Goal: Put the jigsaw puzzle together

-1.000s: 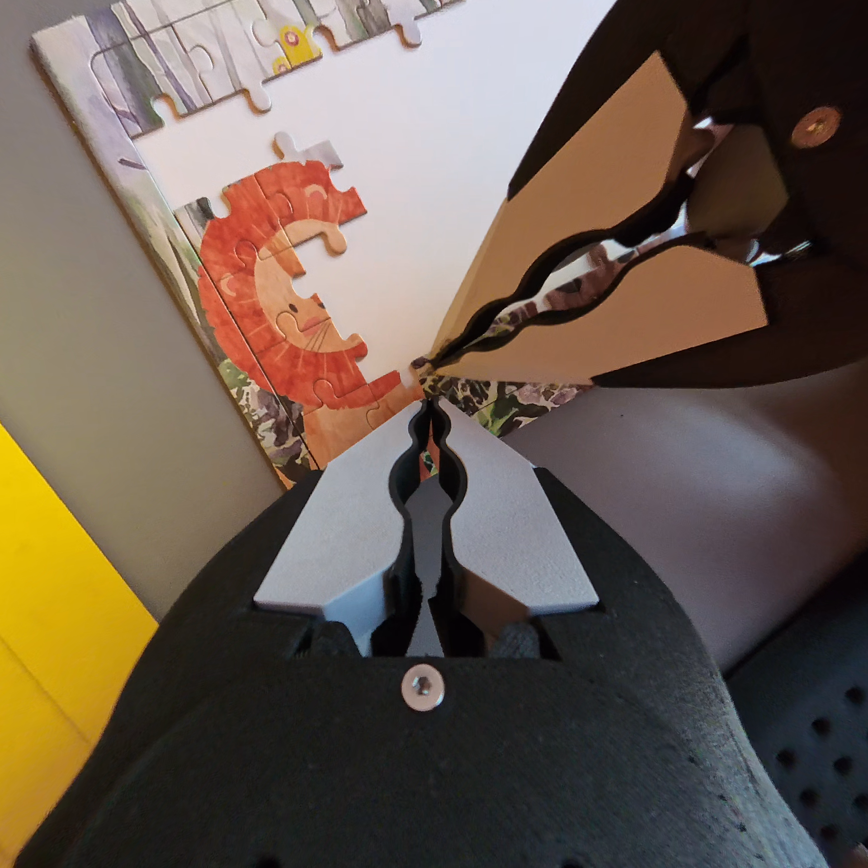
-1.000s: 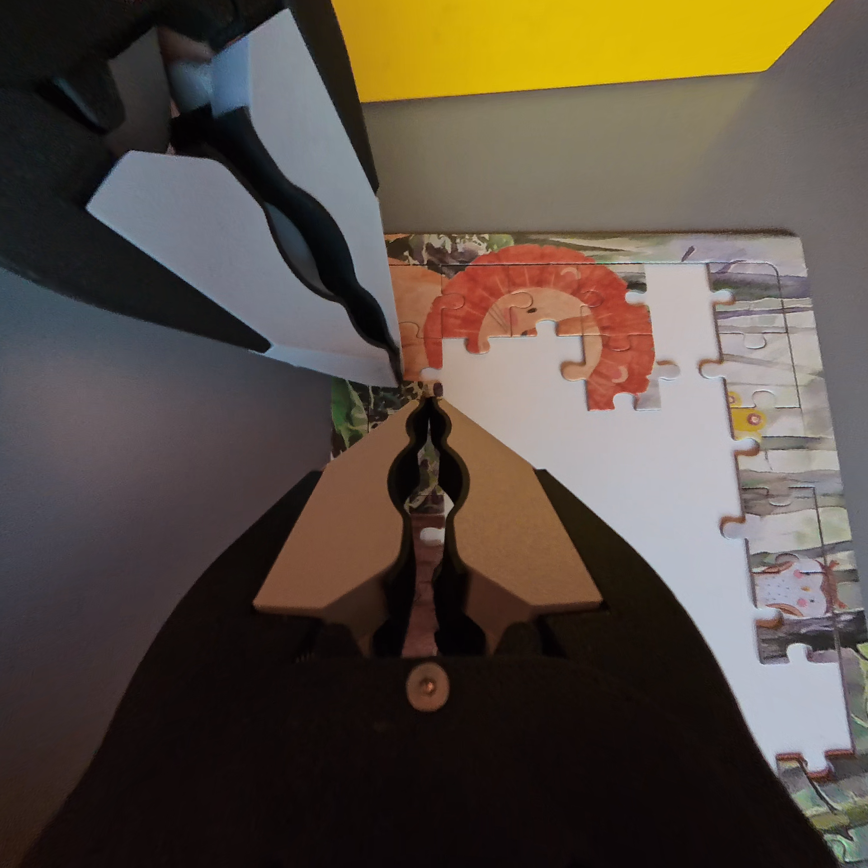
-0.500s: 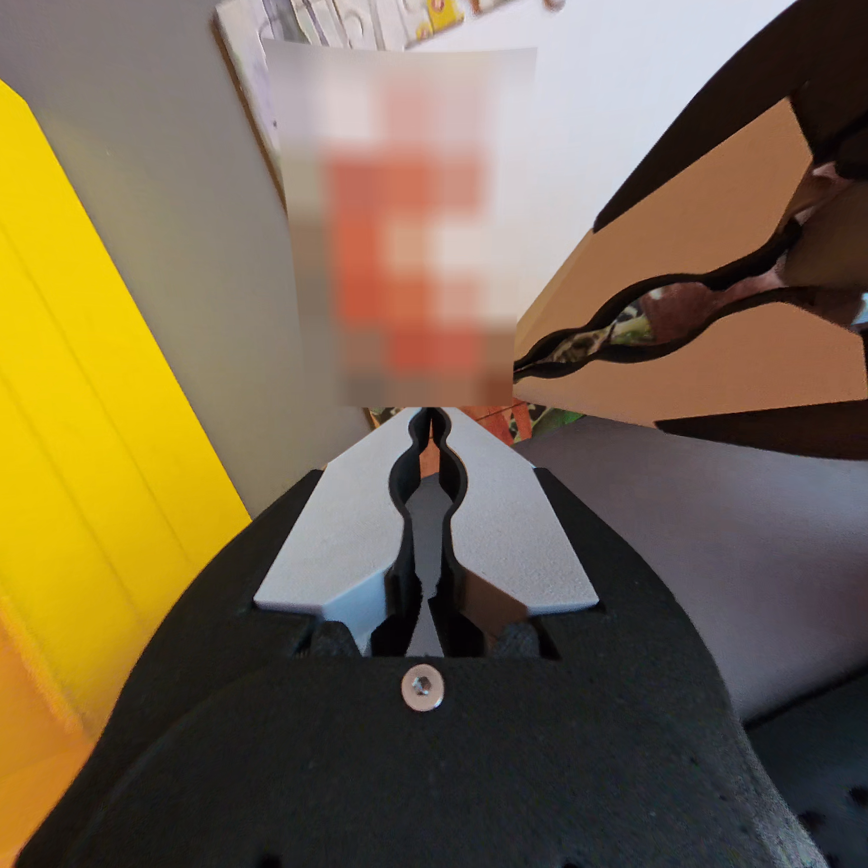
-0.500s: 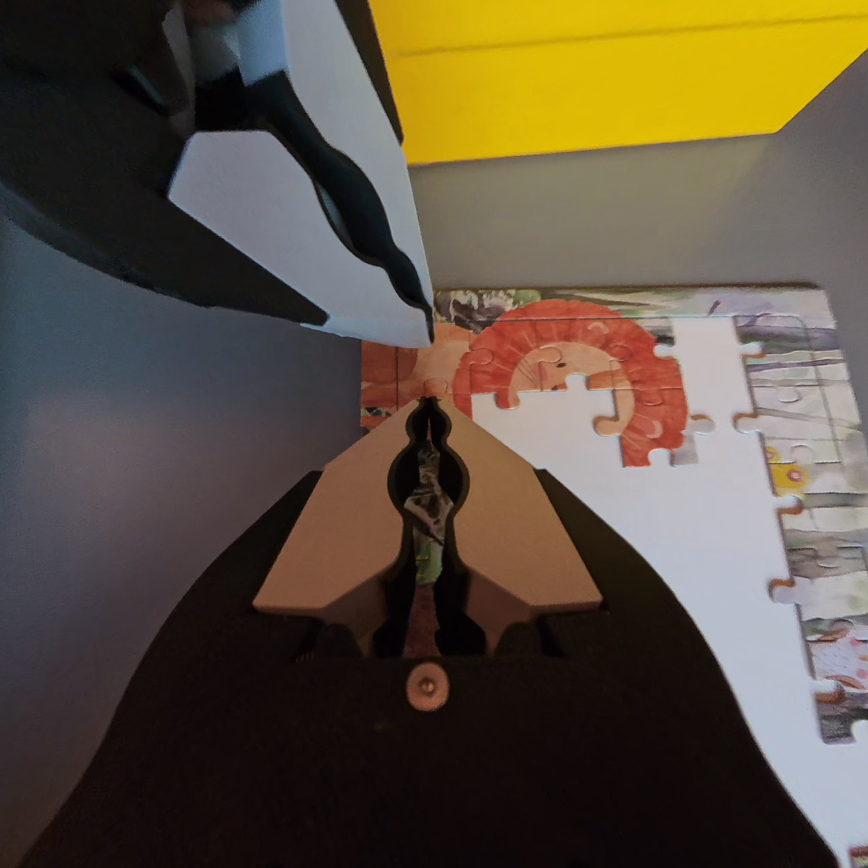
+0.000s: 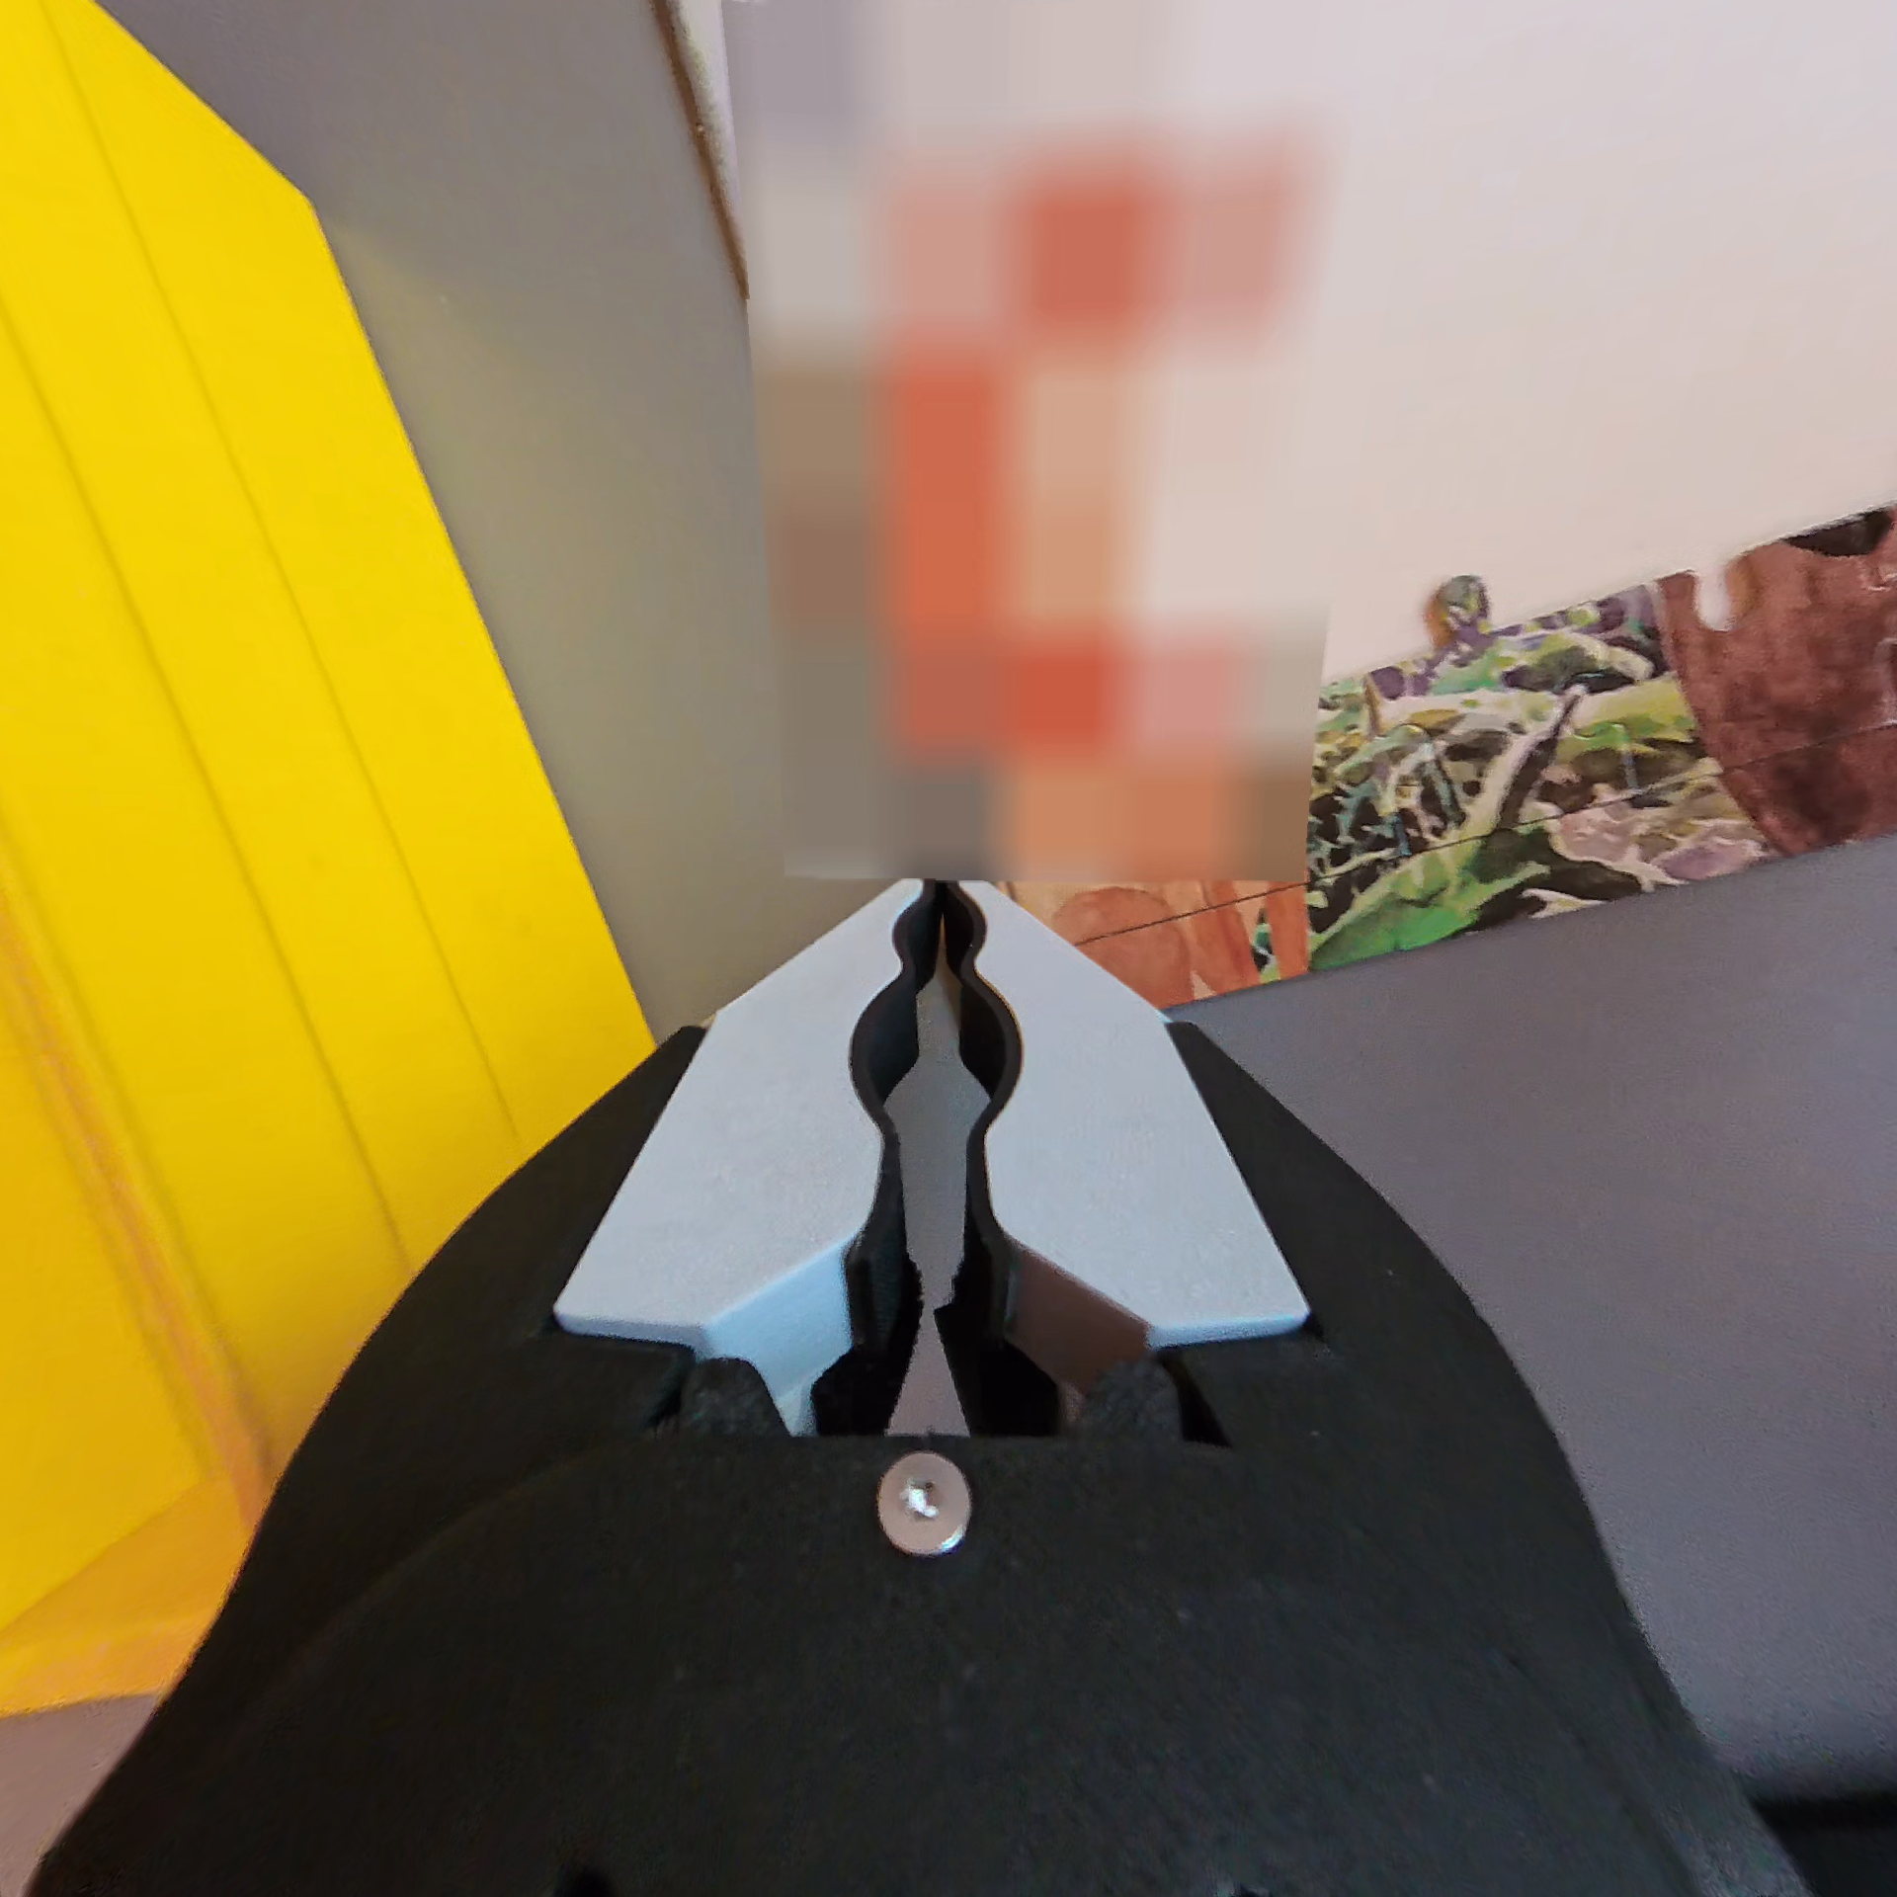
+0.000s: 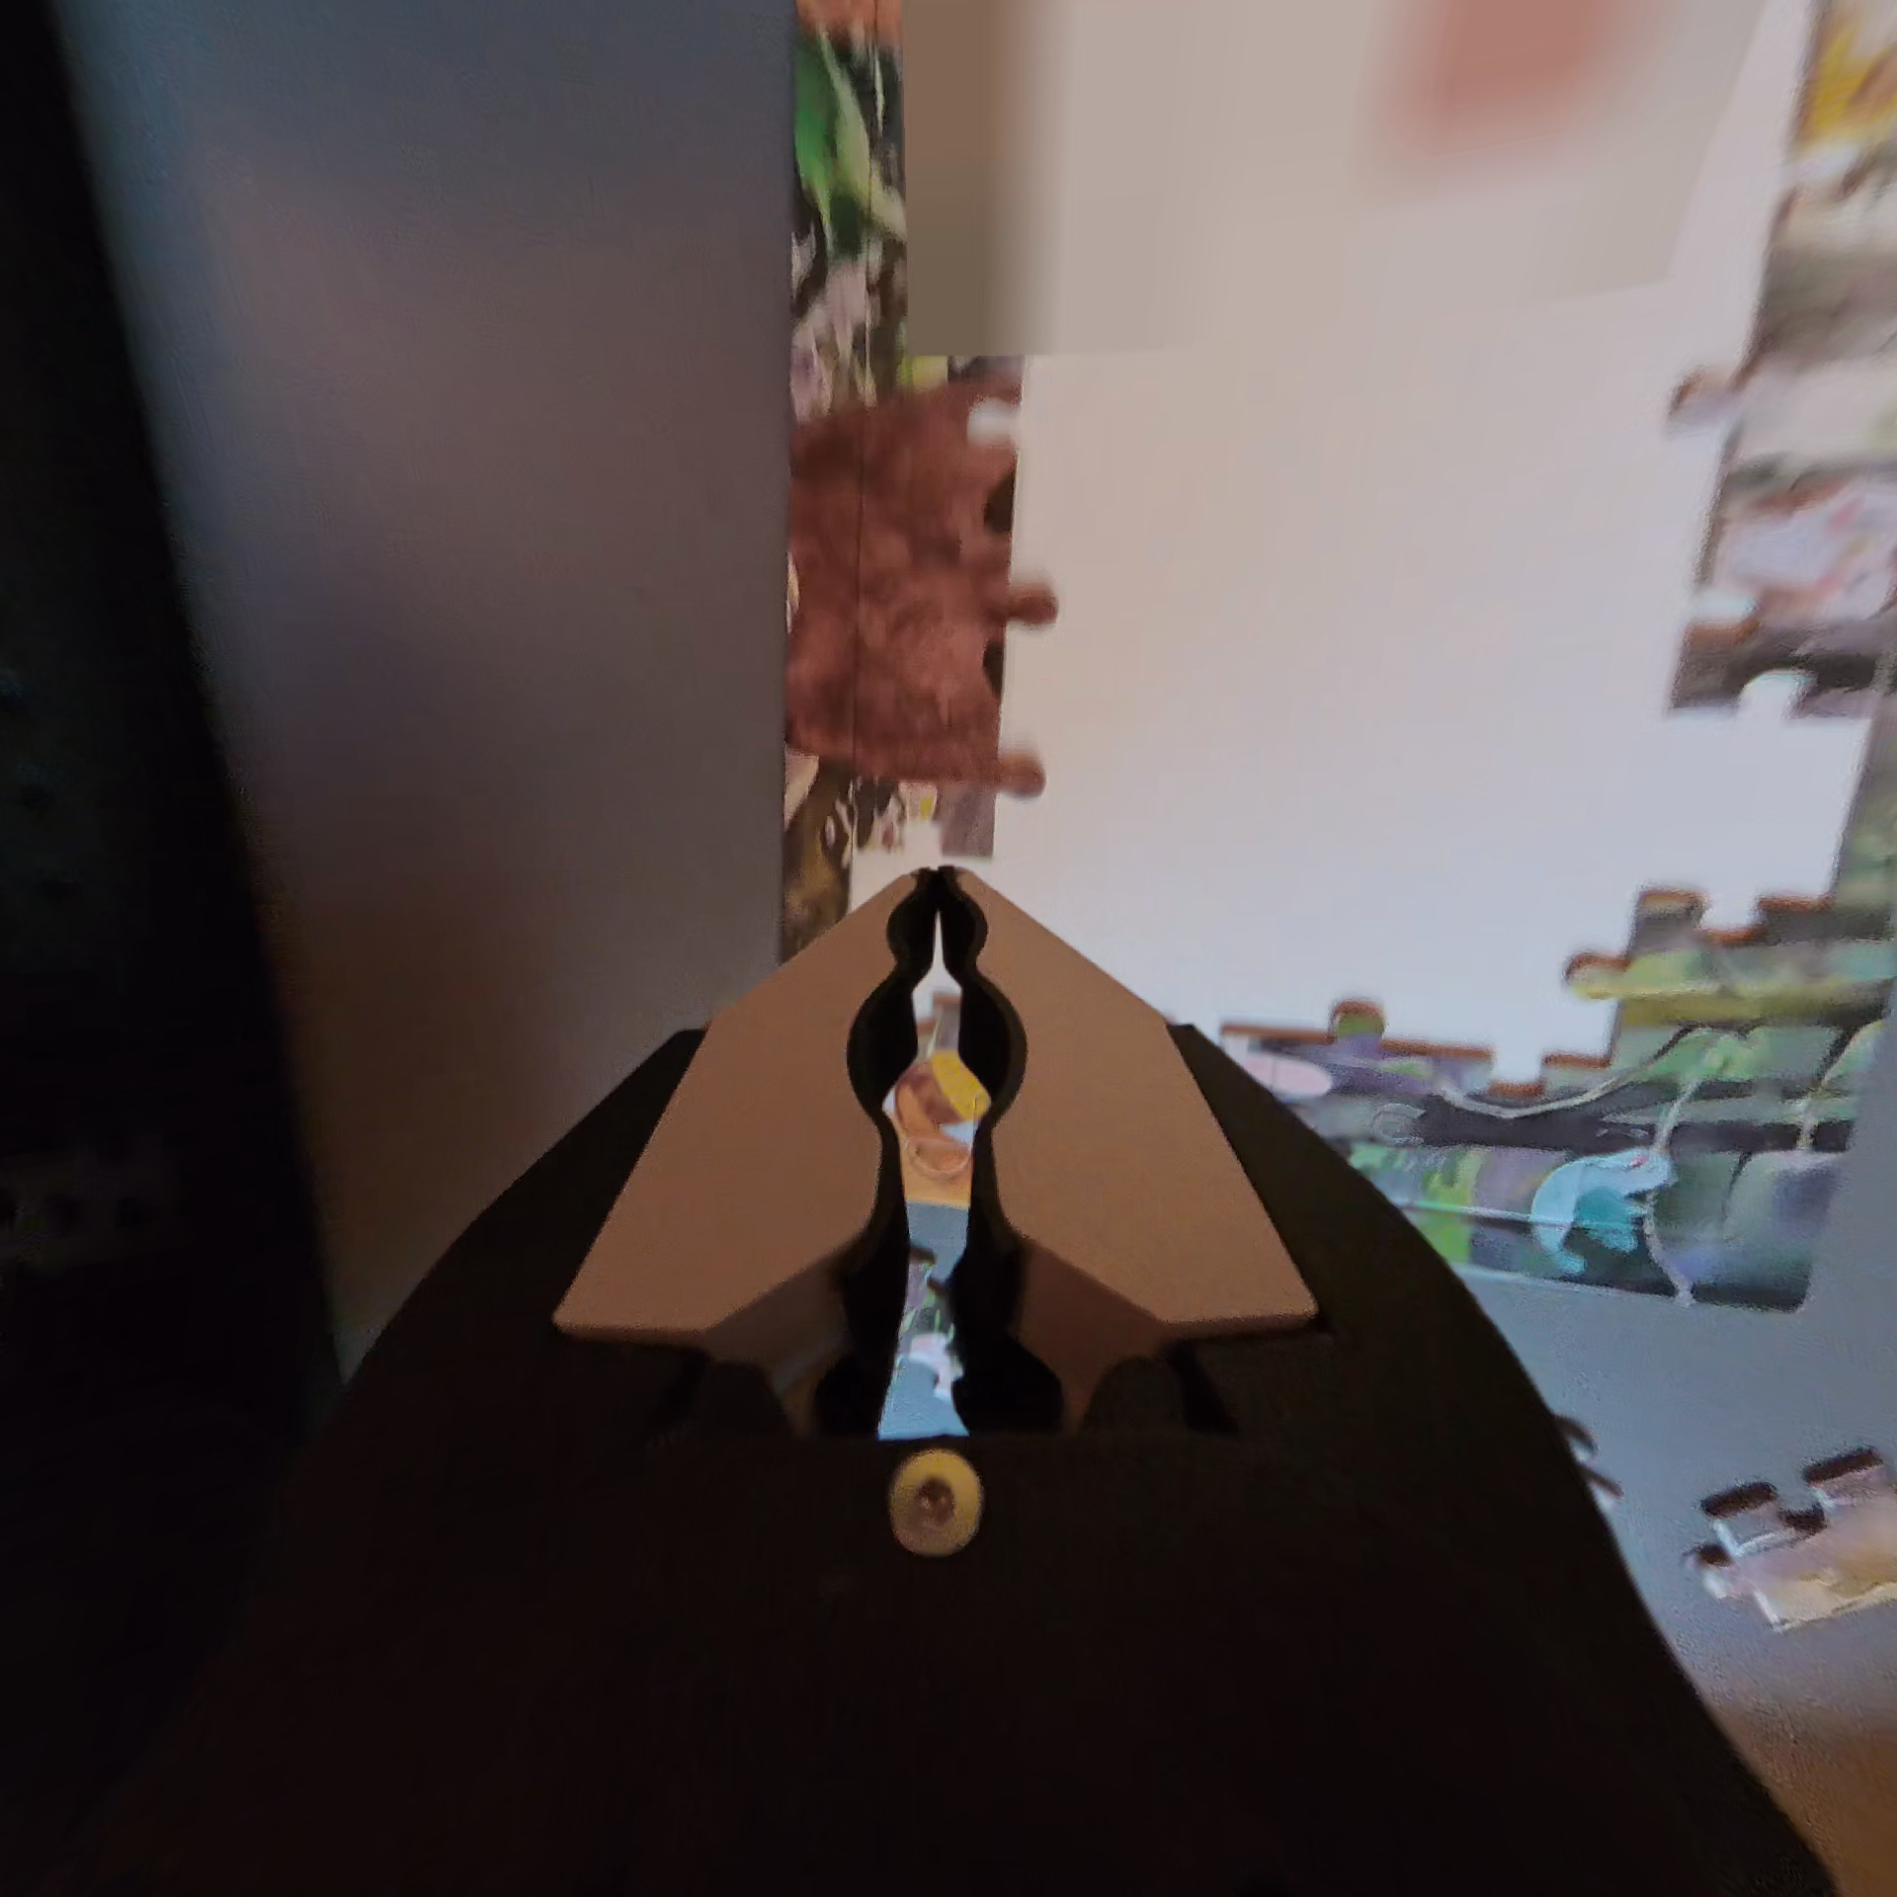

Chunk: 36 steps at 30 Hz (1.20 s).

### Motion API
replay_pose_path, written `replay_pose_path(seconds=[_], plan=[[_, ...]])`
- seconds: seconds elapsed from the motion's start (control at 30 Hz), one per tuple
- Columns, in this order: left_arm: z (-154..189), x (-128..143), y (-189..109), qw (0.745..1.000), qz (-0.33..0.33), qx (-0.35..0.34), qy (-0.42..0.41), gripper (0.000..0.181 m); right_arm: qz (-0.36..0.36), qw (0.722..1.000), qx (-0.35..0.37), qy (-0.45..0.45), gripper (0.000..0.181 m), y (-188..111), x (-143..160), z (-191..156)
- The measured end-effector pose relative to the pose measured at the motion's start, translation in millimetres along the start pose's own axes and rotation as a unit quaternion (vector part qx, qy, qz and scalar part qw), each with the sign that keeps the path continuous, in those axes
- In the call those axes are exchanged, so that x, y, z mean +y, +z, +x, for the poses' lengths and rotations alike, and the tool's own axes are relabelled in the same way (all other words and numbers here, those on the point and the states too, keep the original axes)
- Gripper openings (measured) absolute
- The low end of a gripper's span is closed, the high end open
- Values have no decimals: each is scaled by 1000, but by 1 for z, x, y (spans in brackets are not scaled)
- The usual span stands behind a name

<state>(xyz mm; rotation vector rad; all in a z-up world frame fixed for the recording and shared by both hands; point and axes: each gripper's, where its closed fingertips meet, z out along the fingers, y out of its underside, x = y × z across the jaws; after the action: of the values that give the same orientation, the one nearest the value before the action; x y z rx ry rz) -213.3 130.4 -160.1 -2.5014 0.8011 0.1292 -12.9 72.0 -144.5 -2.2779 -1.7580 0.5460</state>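
One loose jigsaw piece (image 6: 1791, 1555), desk (image 6: 493, 513), four o'clock: thin, light card; pinch at edge. Left gripper (image 5: 941, 895), right gripper (image 6: 936, 875): jaws pressed together, empty.

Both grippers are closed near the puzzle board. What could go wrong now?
1. The right wrist view is blurred, so the right gripper probably moves fast; its shut tips could dislodge the brown pieces at the edge of the board.
2. The loose piece beside its body might get swept away.
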Motion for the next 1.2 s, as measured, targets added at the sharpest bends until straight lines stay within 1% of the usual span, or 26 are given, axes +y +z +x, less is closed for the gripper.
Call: replay_pose_path(seconds=[0.07, 0.13, 0.27, 0.43, 0.57, 0.67, 0.73, 0.8, 0.9, 1.0, 1.03, 1.1, 1.17, 1.2], plan=[[-10, 1, 0, 1000, -3, -26, -9, 0, -31, 999, -14, 1, 0, 8, 11, -3], [-17, 4, 1, 999, -9, -40, -24, 0, -37, 999, -19, 5, 0, 14, 11, -1], [-19, 6, 5, 998, -12, -28, -48, 0, -34, 999, -28, 0, 0, 18, 8, -4], [-9, 1, 4, 999, 1, 8, -50, 0, -28, 999, -22, -9, 0, 21, 1, -4], [-9, 1, 4, 999, 2, 11, -48, 0, -31, 999, -17, -17, 0, 22, -1, -4], [-3, 0, 4, 998, 6, 33, -53, 0, -1, 1000, -20, -21, 0, 23, -14, -5], [-1, 0, 2, 998, 7, 41, -48, 0, -21, 999, -22, -17, 0, 24, -8, -6], [-3, 2, 2, 998, 3, 44, -55, 0, -31, 999, -5, -23, 0, 20, -4, -2], [-5, 2, 2, 995, 6, 63, -73, 0, -4, 1000, 0, -25, 0, 16, -14, -1], [-4, 1, 2, 996, 7, 60, -64, 0, -2, 998, 61, -30, 0, 17, -18, 20], [-3, 0, 2, 997, 7, 56, -58, 0, 10, 996, 87, -35, 0, 15, -25, 28], [-3, 0, 3, 998, 6, 48, -50, 0, 76, 989, 125, -24, 0, 14, -56, 39], [-3, 0, 3, 998, 5, 46, -48, 0, 154, 981, 114, -5, 0, 22, -99, 32], [-3, 0, 3, 998, 5, 46, -49, 0, 173, 980, 100, -1, 0, 29, -114, 25]])
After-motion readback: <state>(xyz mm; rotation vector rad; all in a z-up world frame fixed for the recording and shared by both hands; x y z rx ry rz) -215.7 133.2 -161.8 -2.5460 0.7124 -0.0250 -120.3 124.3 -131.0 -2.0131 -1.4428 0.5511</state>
